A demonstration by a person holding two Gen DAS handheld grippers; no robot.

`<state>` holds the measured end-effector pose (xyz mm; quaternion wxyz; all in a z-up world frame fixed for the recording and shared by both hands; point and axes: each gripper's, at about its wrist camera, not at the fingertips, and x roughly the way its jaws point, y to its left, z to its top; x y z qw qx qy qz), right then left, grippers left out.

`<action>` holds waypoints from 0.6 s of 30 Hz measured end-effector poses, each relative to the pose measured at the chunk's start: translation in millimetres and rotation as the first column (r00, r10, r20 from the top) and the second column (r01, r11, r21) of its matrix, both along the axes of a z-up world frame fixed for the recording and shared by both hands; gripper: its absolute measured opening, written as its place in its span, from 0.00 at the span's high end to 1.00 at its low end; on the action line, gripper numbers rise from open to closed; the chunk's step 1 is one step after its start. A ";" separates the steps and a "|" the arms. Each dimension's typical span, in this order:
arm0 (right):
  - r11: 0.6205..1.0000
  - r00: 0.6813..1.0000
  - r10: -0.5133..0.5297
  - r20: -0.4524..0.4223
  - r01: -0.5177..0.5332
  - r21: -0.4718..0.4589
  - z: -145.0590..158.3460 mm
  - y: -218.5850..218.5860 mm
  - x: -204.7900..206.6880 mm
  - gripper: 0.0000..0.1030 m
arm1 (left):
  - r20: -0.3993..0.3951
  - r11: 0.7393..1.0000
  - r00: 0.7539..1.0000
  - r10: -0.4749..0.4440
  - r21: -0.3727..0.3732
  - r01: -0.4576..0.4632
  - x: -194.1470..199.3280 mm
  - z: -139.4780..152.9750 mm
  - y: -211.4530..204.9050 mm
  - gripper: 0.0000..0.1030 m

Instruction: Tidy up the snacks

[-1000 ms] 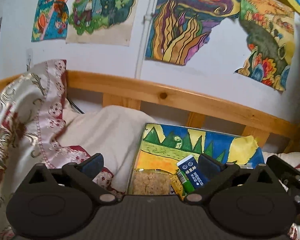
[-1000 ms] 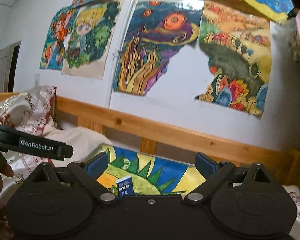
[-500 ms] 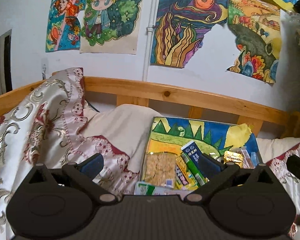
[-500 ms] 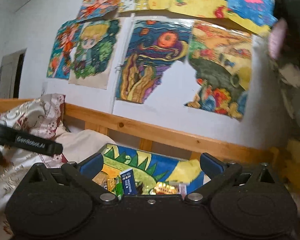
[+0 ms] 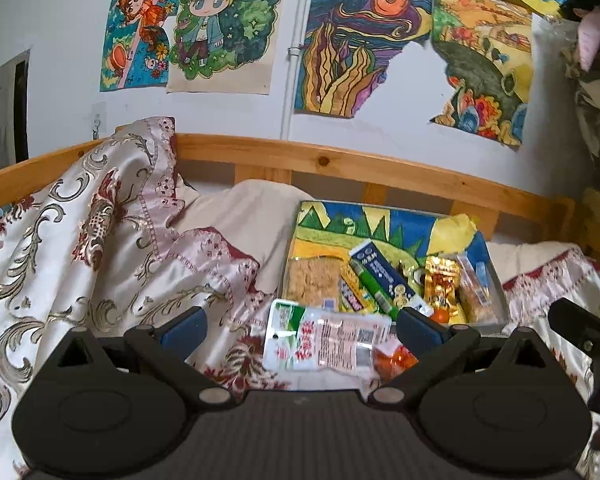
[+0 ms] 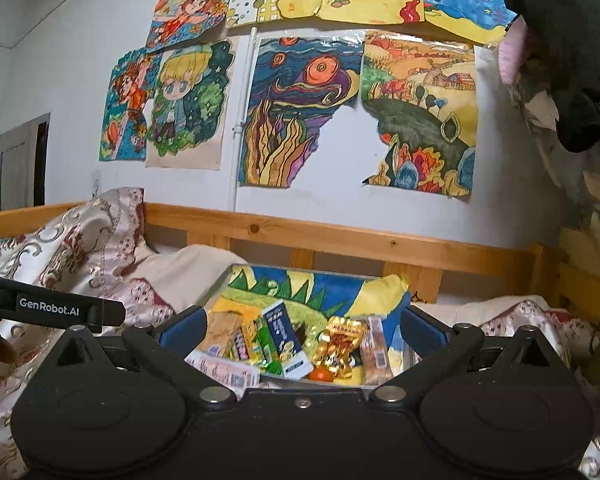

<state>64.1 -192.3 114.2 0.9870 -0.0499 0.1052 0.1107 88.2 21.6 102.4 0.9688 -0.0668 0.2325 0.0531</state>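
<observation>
The right gripper [image 6: 300, 326] hangs with its jaws spread wide and nothing between them, just above the near edge of a painted tray [image 6: 396, 292] lying on the bed. In the tray, from left to right, lie a pale cracker pack [image 6: 225, 326], a green stick pack [image 6: 269, 346], a blue and white box [image 6: 286, 334], a gold foil bag [image 6: 340, 340] and a clear biscuit pack [image 6: 376, 350]. A white and red packet [image 6: 226, 372] rests on the patterned bedspread [image 6: 72, 248] just outside the tray's near left corner. The left gripper [image 6: 52, 310] juts in at the far left. Behind runs a wooden rail [image 6: 340, 242], with bright drawings [image 6: 300, 108] on the wall.
</observation>
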 end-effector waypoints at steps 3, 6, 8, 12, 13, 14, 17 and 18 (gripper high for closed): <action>1.000 1.000 -0.015 -0.012 0.015 -0.012 -6.8 4.4 -7.9 0.01 | 0.004 1.000 1.000 0.008 0.015 -0.008 -11.2 -5.3 0.5 0.01; 0.999 0.999 -0.035 -0.025 0.034 -0.026 -15.5 8.4 -14.2 0.01 | 0.005 1.000 1.000 0.011 0.022 -0.011 -17.8 -11.1 1.9 0.01; 0.999 0.998 -0.041 -0.042 0.040 -0.023 -21.0 10.4 -16.4 0.01 | -0.001 0.999 1.000 0.016 0.032 -0.016 -19.8 -14.7 3.3 0.01; 0.998 0.996 -0.052 -0.068 0.050 -0.027 -31.0 14.5 -19.1 0.01 | -0.012 0.999 0.999 0.036 0.039 -0.035 -23.7 -22.8 8.0 0.01; 0.998 0.996 -0.052 -0.075 0.050 -0.028 -33.7 15.4 -19.8 0.01 | -0.017 0.999 0.999 0.039 0.038 -0.038 -23.8 -24.9 9.4 0.01; 0.998 0.995 -0.052 -0.082 0.050 -0.030 -35.8 16.2 -20.3 0.01 | -0.022 0.998 0.999 0.041 0.038 -0.040 -23.7 -27.5 10.7 0.01; 0.998 0.994 -0.049 -0.101 0.045 -0.035 -42.7 18.8 -21.2 0.01 | -0.036 0.998 0.998 0.042 0.055 -0.040 -23.0 -34.7 13.1 0.01; 0.998 0.993 -0.046 -0.106 0.043 -0.036 -44.7 19.8 -21.1 0.01 | -0.039 0.997 0.998 0.042 0.062 -0.039 -22.8 -36.7 13.5 0.01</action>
